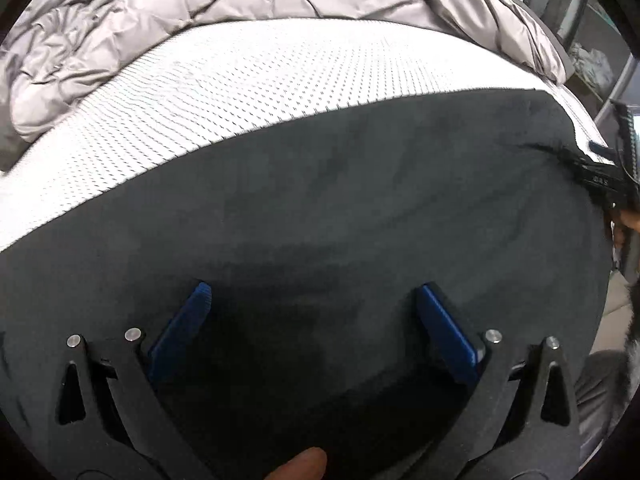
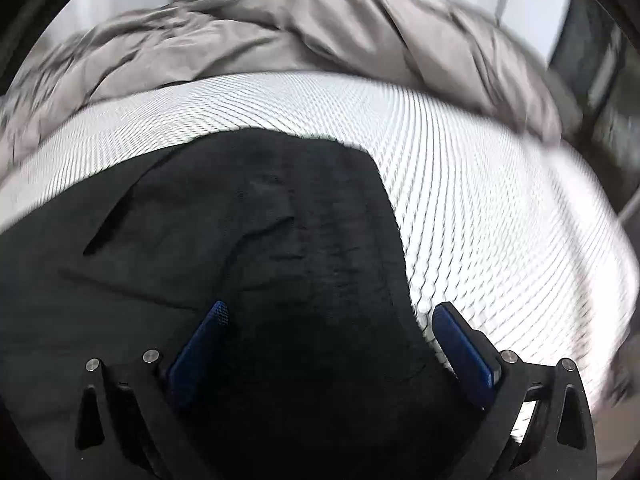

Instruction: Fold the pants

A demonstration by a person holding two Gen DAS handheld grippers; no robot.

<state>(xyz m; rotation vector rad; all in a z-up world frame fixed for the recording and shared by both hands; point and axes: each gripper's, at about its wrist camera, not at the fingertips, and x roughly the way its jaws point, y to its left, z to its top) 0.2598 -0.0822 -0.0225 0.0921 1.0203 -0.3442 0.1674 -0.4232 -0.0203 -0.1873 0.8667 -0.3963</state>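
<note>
Dark grey pants [image 1: 340, 208] lie spread flat on a white dotted mattress [image 1: 224, 80]. My left gripper [image 1: 312, 296] hovers over the cloth, open, its blue pads [image 1: 184, 328] wide apart with nothing between them. In the right wrist view the pants' waist end [image 2: 248, 232], with a pocket slit and seams, fills the lower left. My right gripper [image 2: 328, 316] is open above that end, its right pad [image 2: 460, 344] over the pants' edge beside bare mattress [image 2: 480, 200]. At the far right of the left view the other gripper [image 1: 600, 176] shows near the pants' corner.
A crumpled grey-beige duvet [image 1: 200, 4] is heaped along the far side of the bed, seen also as the duvet [image 2: 280, 32] in the right view. Shelving [image 1: 592, 60] stands beyond the bed's right edge. A fingertip [image 1: 300, 464] shows at the bottom.
</note>
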